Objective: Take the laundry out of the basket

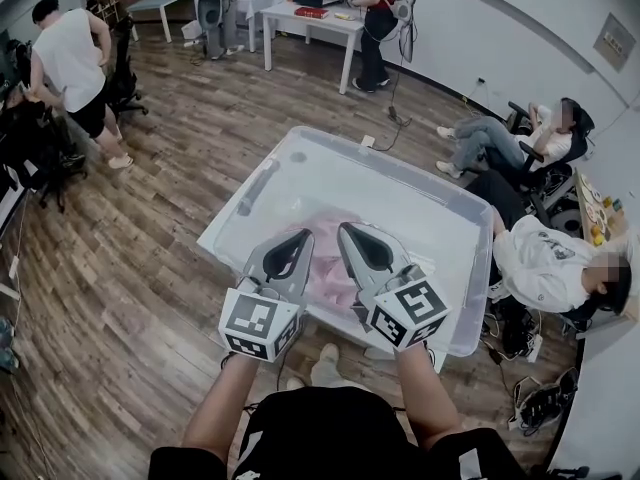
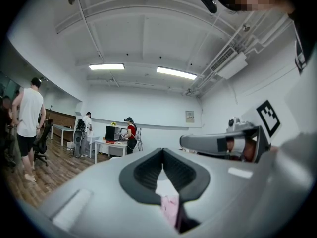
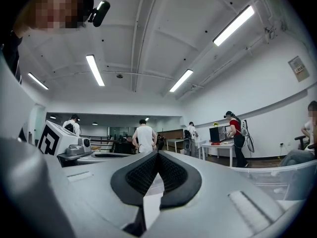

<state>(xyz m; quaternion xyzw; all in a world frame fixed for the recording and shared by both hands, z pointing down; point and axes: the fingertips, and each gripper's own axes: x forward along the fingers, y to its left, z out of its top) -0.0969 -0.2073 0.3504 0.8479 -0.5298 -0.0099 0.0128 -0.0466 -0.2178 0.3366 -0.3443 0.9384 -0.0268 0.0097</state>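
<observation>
Pink in clear
Pink laundry (image 1: 326, 268), frosted-clear basket (image 1: 300, 183), brown plank floor (image 1: 150, 268) (grey left gripper (image 1: 303, 234) and right gripper (image 1: 345, 228)).

My left tongs (image 1: 303, 236) and right tongs (image 1: 346, 230) are a matching pair: pale grey shells that taper to a point, each lined with dark grey ribbed pads (image 2: 143, 175) in a teardrop outline. A shallow oblong panel is set into each shell's outer side. The left cube (image 1: 260, 324) and the right cube (image 1: 408, 314) at the rear are white with black square markers. I see a black short-sleeved top (image 1: 310, 438) with a small white patch (image 1: 470, 463) on the right sleeve
</observation>
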